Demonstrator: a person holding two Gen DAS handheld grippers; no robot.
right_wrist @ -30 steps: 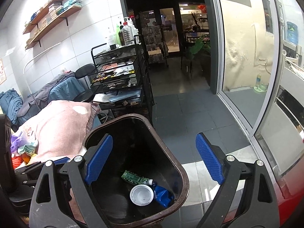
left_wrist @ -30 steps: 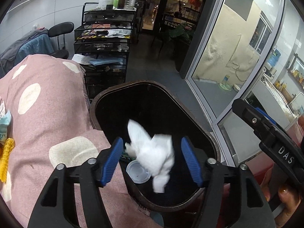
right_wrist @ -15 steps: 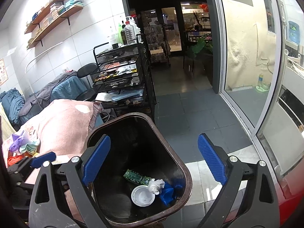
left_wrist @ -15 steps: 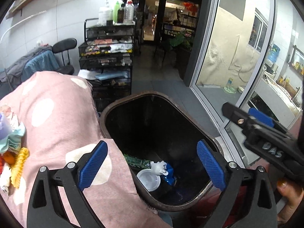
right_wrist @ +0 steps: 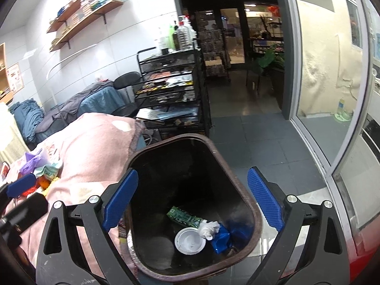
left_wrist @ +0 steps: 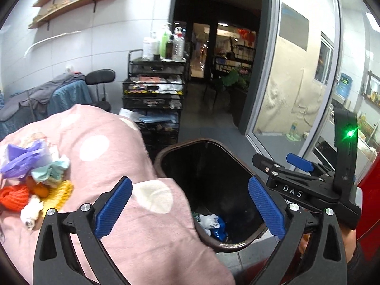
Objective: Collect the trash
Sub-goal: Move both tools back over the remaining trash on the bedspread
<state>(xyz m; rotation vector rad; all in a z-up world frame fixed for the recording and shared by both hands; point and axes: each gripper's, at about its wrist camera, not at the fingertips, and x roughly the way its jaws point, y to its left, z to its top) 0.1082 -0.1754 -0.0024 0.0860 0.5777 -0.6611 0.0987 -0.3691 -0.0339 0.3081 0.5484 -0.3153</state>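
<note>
1. the trash you are collecting sits in two places. the crumpled white tissue [right_wrist: 209, 230] already lies at the bottom of the bin [right_wrist: 215, 150], touching a white lid [right_wrist: 190, 241], a blue wrapper [right_wrist: 222, 237] and a green packet [right_wrist: 184, 216]. the rest, a heap of scraps [left_wrist: 35, 173], waits on the pink blanket [left_wrist: 114, 156] at about 9 o'clock from the bin.
2. your left gripper [left_wrist: 190, 205] has just been opening; its jaws stand wide with nothing between them, straddling the blanket edge and the bin rim.
3. your right gripper [right_wrist: 193, 199] is also spread wide and empty, hovering over the bin mouth.
4. the heap is a loose mix of purple, teal, orange and yellow pieces. pinch at its edge and you will likely lift one scrap and scatter the others over the blanket.
5. the blanket is soft and folds easily. close too low and you may catch cloth with the trash and drag it toward the bin.
6. the two grippers sit near each other; in the left view the right one lies at 3 o'clock, just beside the left jaw. swinging left without looking could knock them together.
7. the bin stands hard against the blanket; a bump on the rim could tip it or spill what is inside.
</note>
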